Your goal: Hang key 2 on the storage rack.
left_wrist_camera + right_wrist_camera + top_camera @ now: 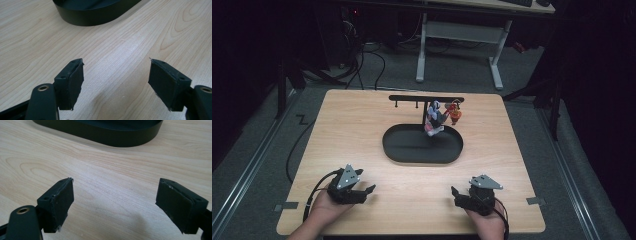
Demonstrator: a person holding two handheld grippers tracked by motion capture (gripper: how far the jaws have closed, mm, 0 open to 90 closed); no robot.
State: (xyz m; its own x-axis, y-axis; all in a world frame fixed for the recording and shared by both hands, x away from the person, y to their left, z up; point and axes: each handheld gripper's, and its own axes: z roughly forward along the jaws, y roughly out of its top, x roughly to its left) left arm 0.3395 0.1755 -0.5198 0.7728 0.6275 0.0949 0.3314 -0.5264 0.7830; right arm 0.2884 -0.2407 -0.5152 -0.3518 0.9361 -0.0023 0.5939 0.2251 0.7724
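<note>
A black oval tray lies in the middle of the wooden table, and a black T-shaped rack rises from its far side. Two small toy charms hang from the rack's right end: a white, blue and pink one and a red one. My left gripper rests near the table's front left, open with nothing between the jaws. At the front right, my right gripper is also open and empty. Both point toward the tray's wall, well short of it.
The light wooden table stands on a grey floor. A white-legged desk and cables sit beyond its far edge. Tape marks lie at the front corners.
</note>
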